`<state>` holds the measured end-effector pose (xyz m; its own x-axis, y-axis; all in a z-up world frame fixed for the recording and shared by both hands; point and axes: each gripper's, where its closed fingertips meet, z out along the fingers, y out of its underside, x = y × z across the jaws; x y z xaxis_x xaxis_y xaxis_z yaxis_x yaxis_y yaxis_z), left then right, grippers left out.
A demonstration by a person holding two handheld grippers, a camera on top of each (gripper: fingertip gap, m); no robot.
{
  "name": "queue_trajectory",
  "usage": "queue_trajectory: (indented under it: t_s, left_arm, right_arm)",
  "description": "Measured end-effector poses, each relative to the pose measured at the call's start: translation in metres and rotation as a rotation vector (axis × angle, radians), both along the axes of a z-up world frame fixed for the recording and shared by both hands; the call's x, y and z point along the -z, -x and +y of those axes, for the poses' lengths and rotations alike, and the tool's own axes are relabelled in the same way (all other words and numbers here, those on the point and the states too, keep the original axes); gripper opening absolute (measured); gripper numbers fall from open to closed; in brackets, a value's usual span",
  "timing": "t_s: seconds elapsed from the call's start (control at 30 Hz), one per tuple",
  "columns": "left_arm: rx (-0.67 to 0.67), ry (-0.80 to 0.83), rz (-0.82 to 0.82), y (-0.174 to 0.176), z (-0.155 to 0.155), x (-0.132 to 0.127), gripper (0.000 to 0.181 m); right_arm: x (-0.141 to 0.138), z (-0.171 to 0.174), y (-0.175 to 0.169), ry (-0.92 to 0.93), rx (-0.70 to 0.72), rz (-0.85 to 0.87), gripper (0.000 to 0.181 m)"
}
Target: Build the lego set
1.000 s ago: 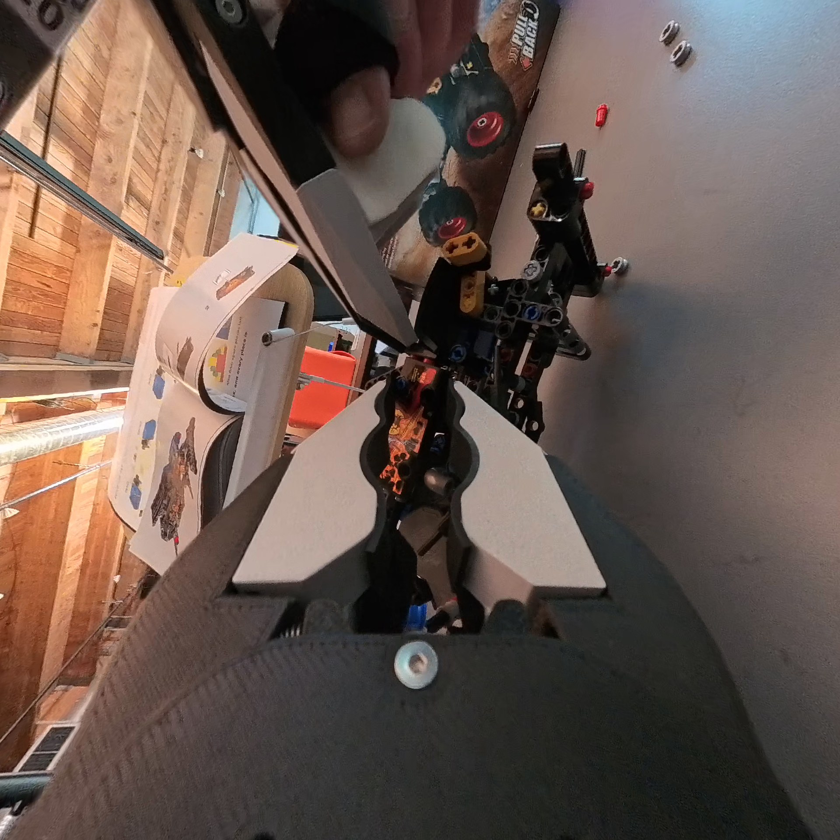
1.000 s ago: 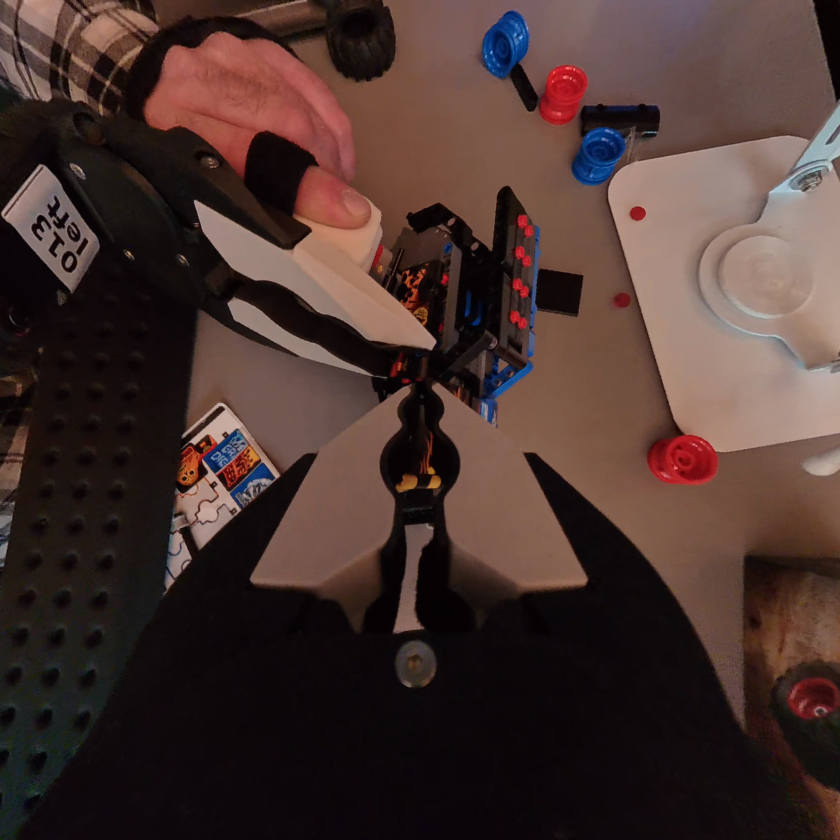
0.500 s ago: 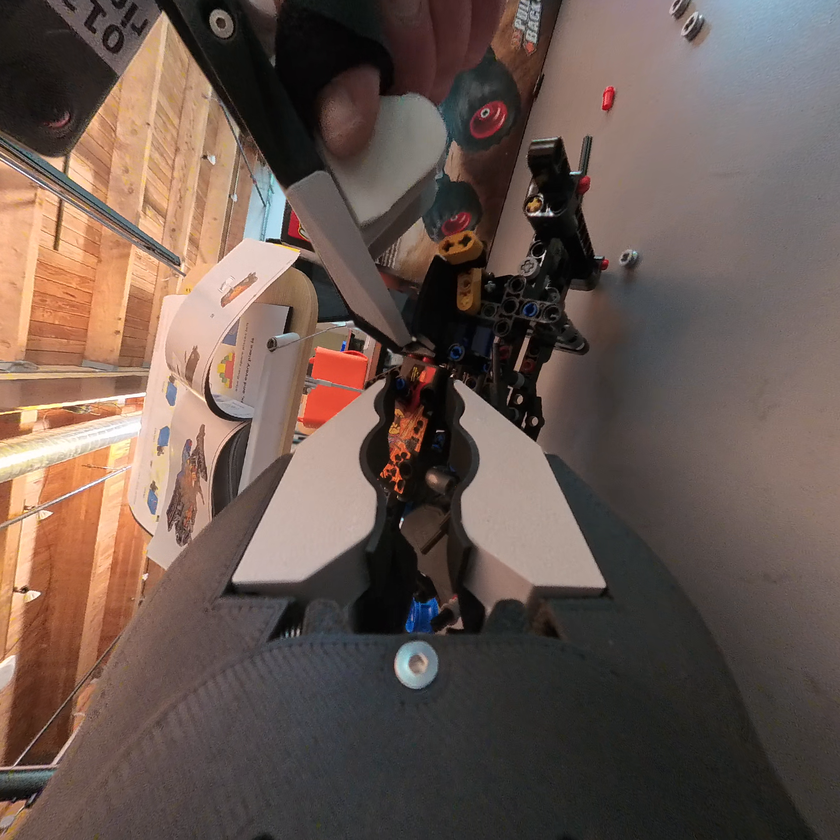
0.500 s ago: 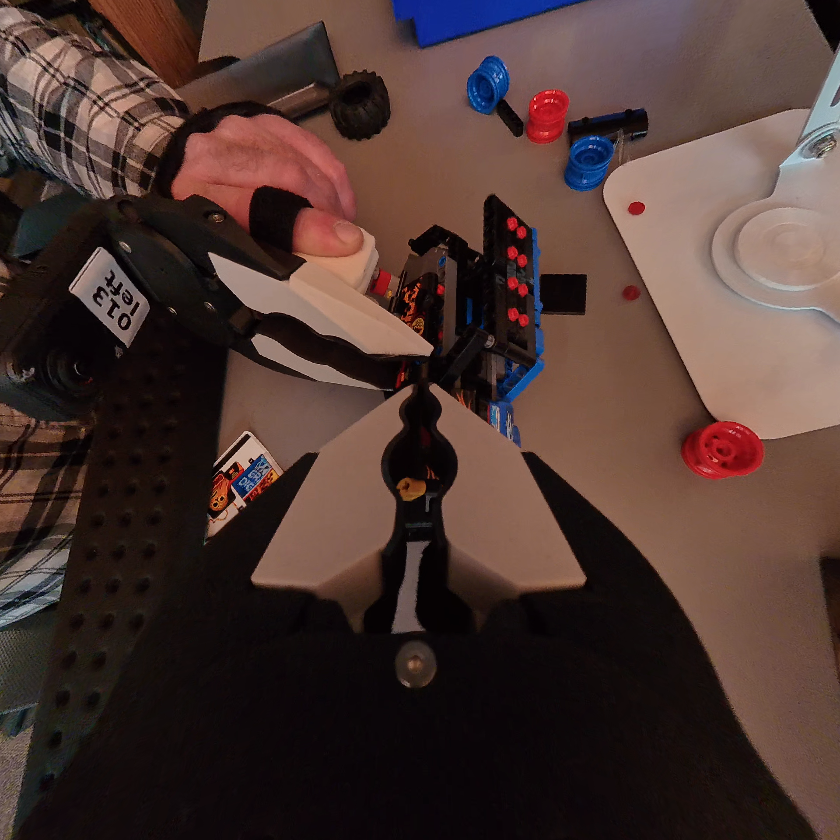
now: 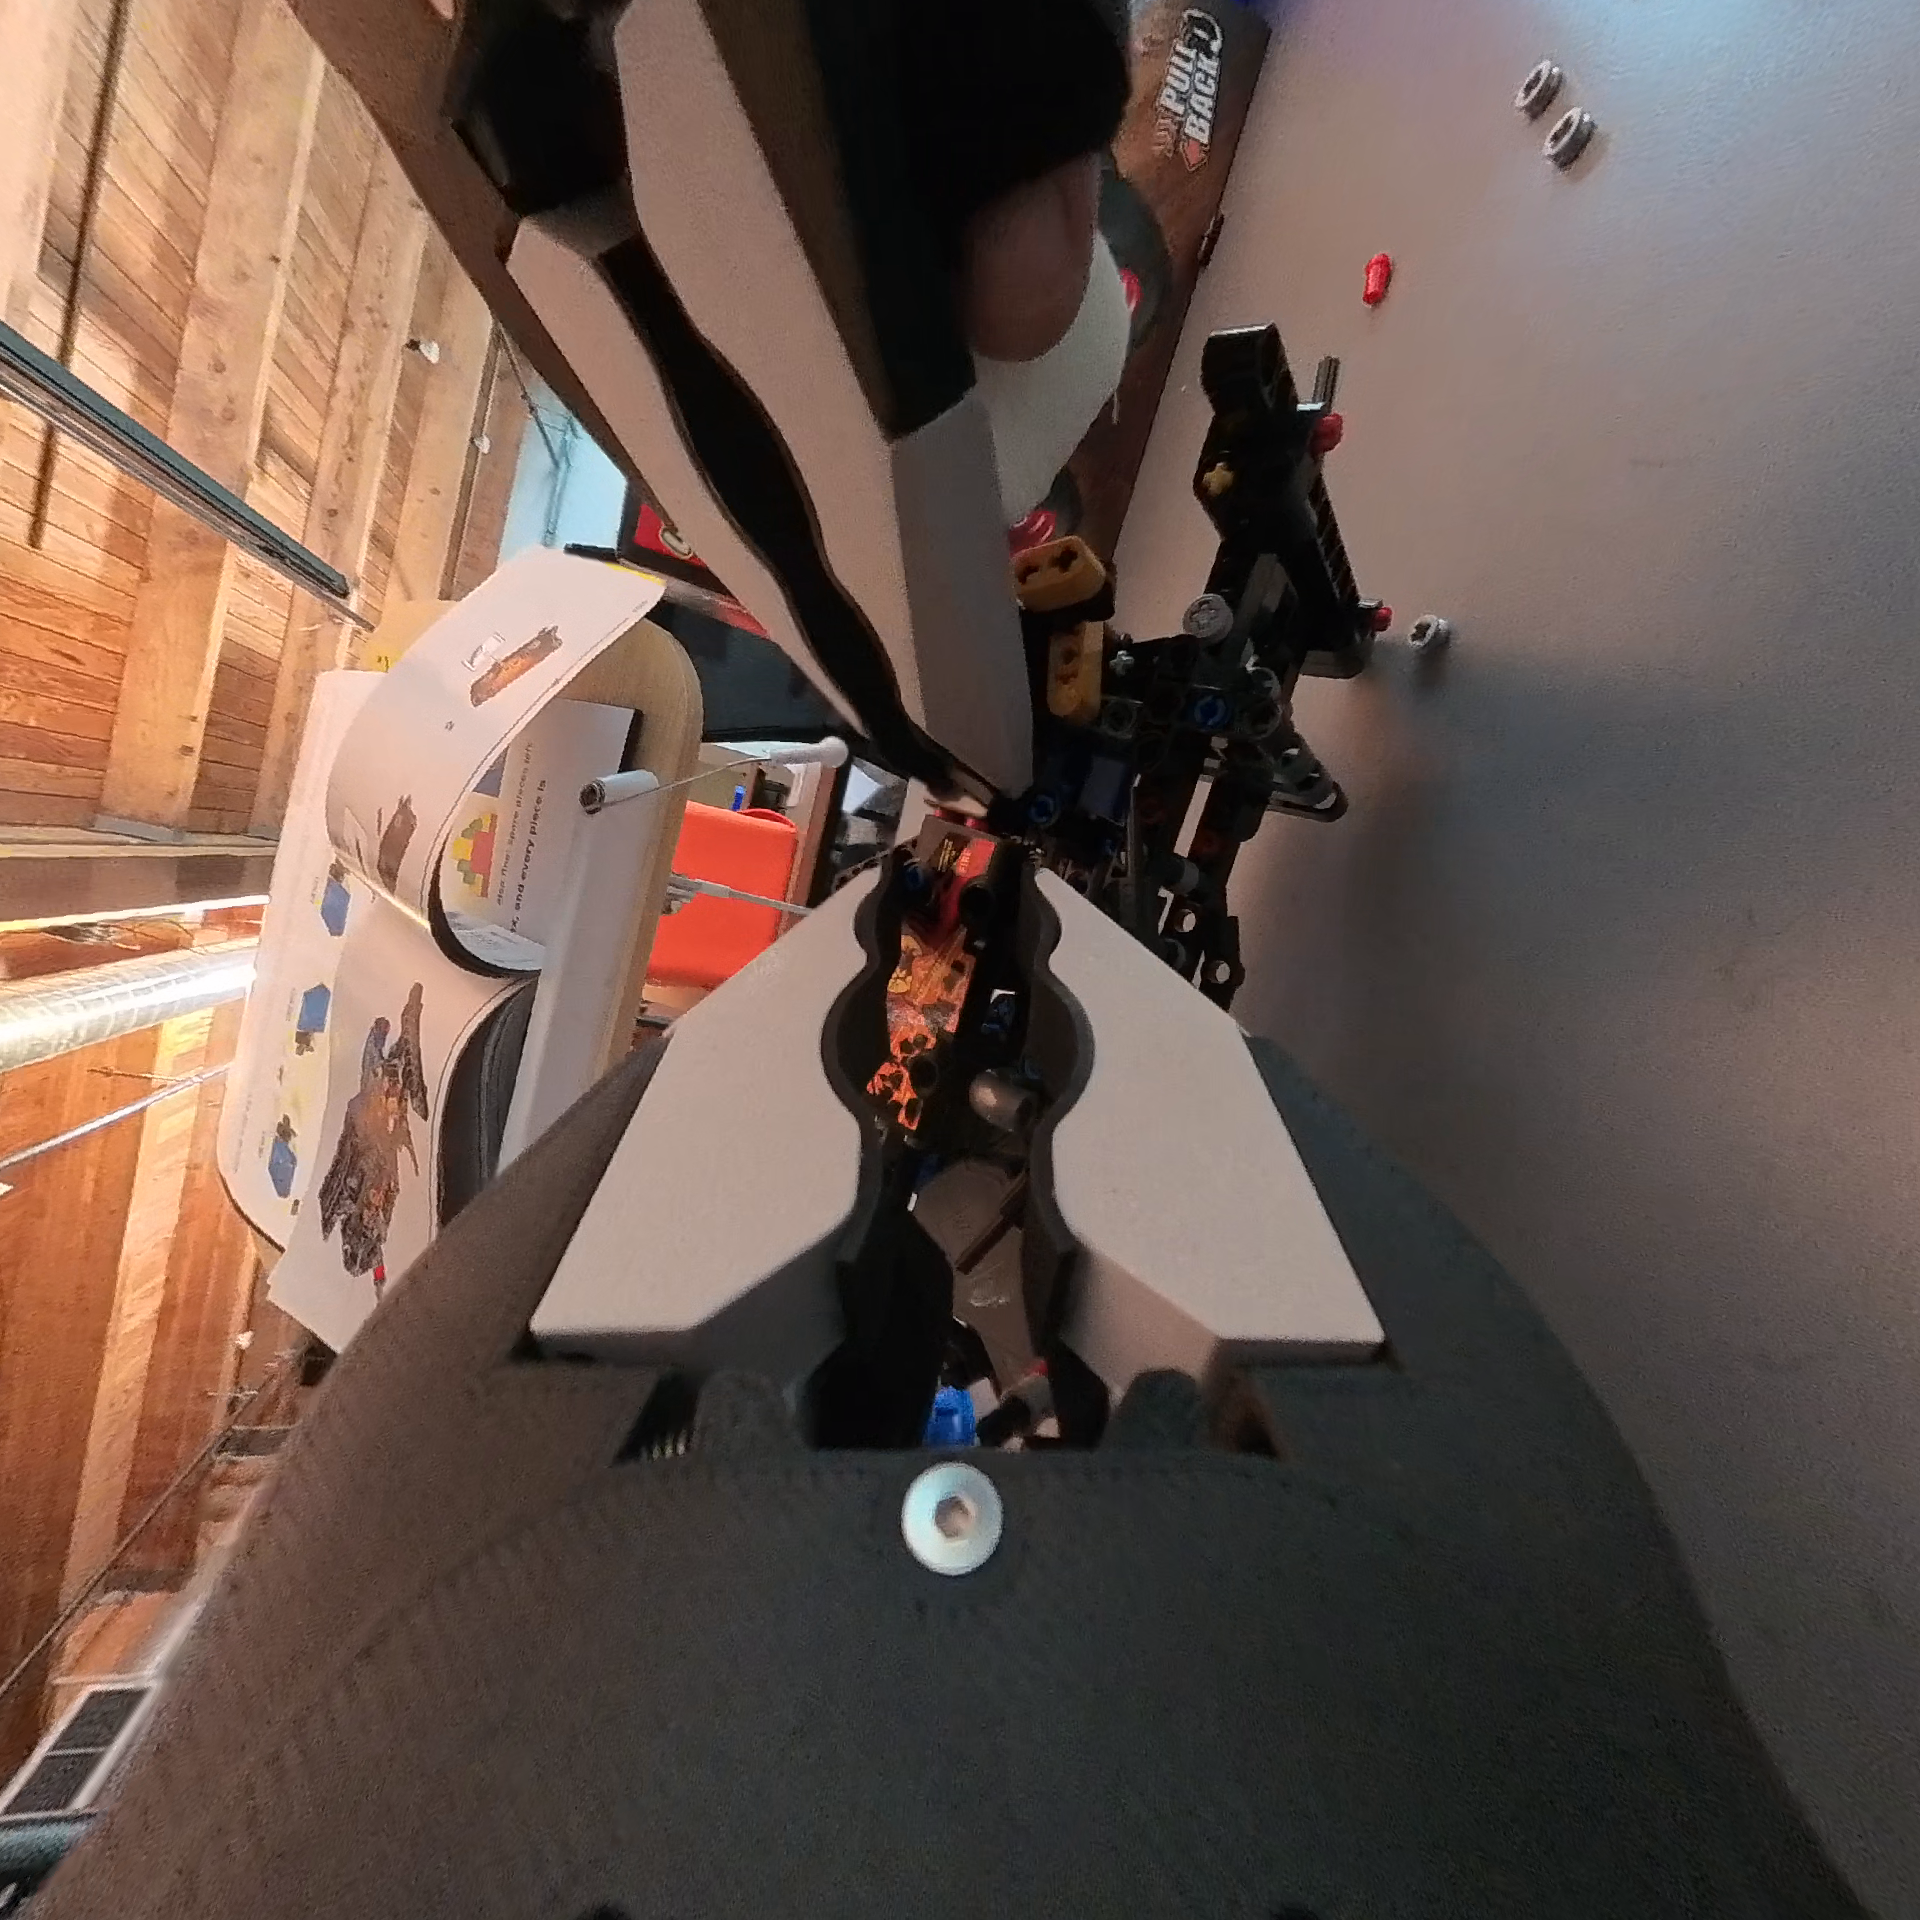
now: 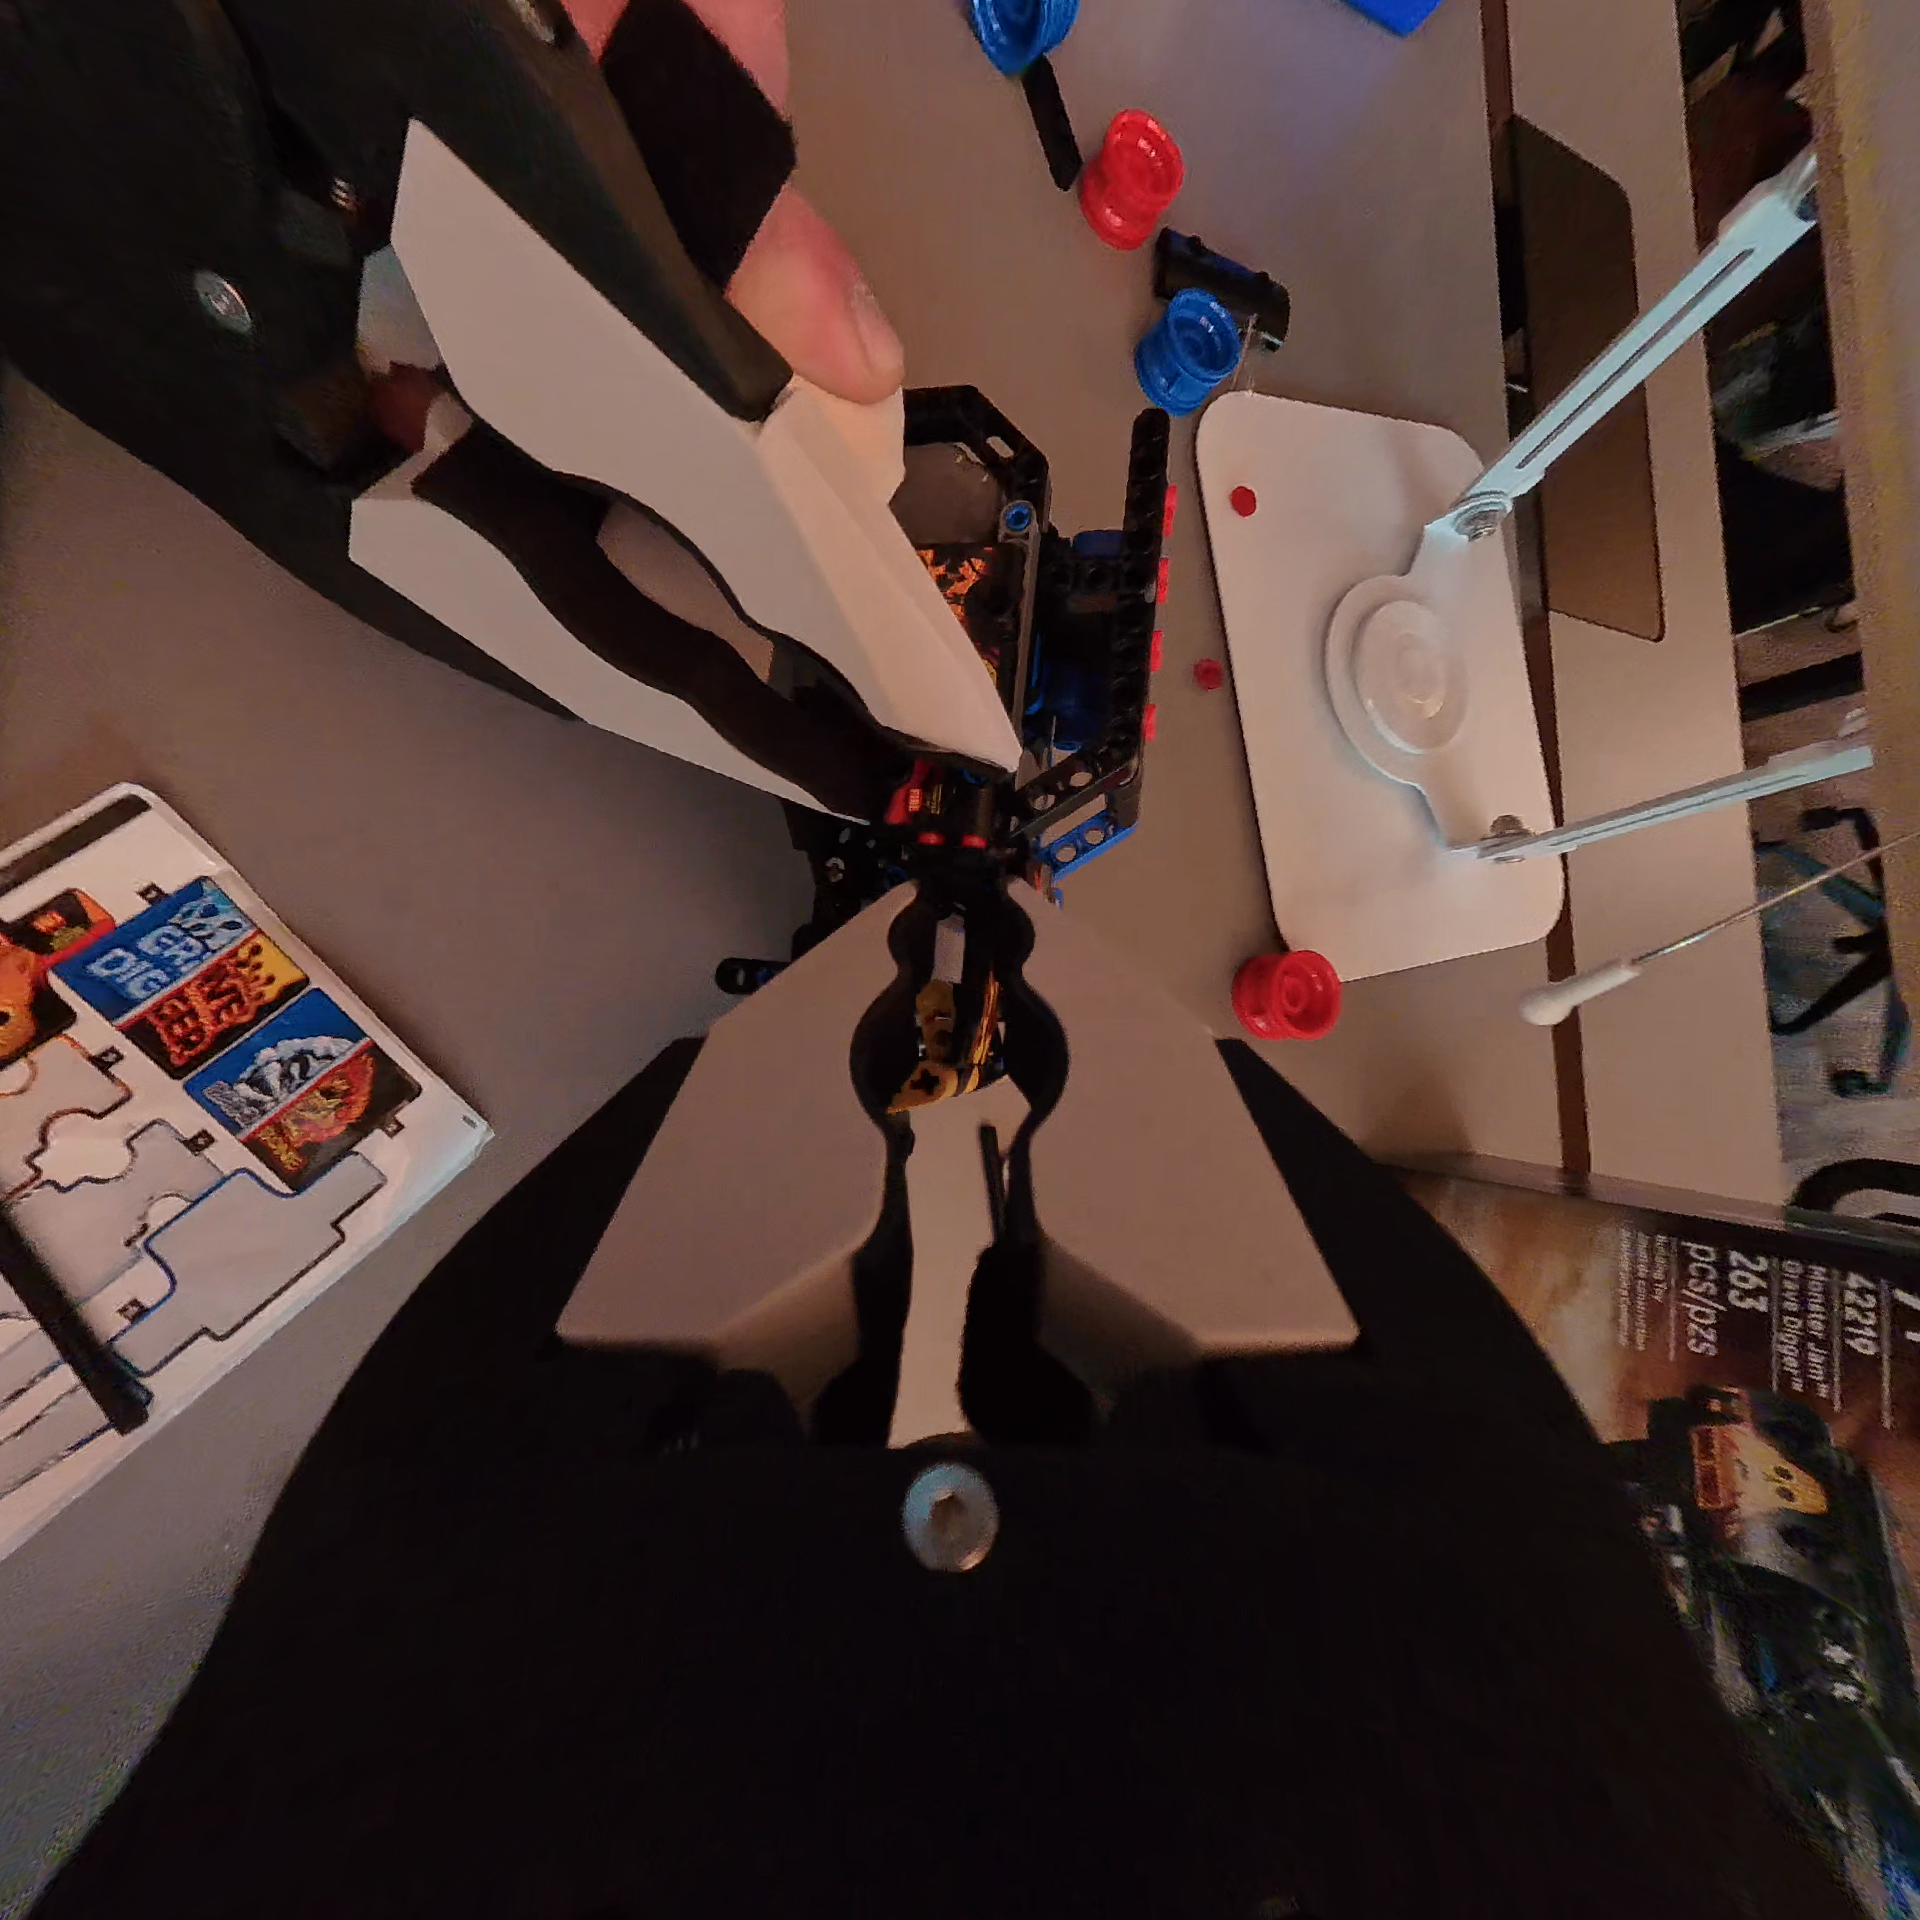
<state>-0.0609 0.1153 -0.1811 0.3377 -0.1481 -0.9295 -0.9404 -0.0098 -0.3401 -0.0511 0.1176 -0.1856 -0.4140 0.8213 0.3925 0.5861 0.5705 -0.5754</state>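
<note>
While both claws are meeting on the lego model, you are clamping your left gripper around its flame-printed black panel, jaws closed to the panel's width. Your right gripper is pinching a narrow black-and-yellow part of the same model, jaws nearly together. In the left wrist view the right gripper's pale fingers are coming in from the far left, tips touching the model just beyond your own. The model is sitting between the two claws over the grey table.

Against half a second ago, you are holding the claws much closer: the left gripper is now filling the far left of the right wrist view, and the thumb is pressing right at its finger base. The view is also swinging right: the box is now showing near right, the sticker sheet is looming larger at left, and the black tyre is no longer showing. The white stand base and a red wheel hub are lying right of the model. The instruction booklet is standing at left.
</note>
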Motion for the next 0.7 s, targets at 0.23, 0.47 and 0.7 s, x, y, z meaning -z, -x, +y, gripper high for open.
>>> queue_trajectory:
  t_s: [0.23, 0.47, 0.7]
  left_arm:
    - [-0.011, -0.002, 0.000, 0.0002, 0.0019, -0.0003, 0.020]
    - [-0.023, 0.013, -0.001, -0.0004, 0.0030, 0.0002, 0.019]
    - [-0.046, 0.017, 0.042, 0.0021, 0.0049, 0.0012, 0.019]
  right_arm:
    - [-0.0009, 0.0011, 0.0014, 0.056, 0.020, 0.019, 0.006]
    - [-0.0021, 0.0012, 0.0038, 0.014, 0.053, 0.050, 0.004]
    - [-0.0013, 0.0026, 0.0066, -0.045, 0.063, 0.002, 0.004]
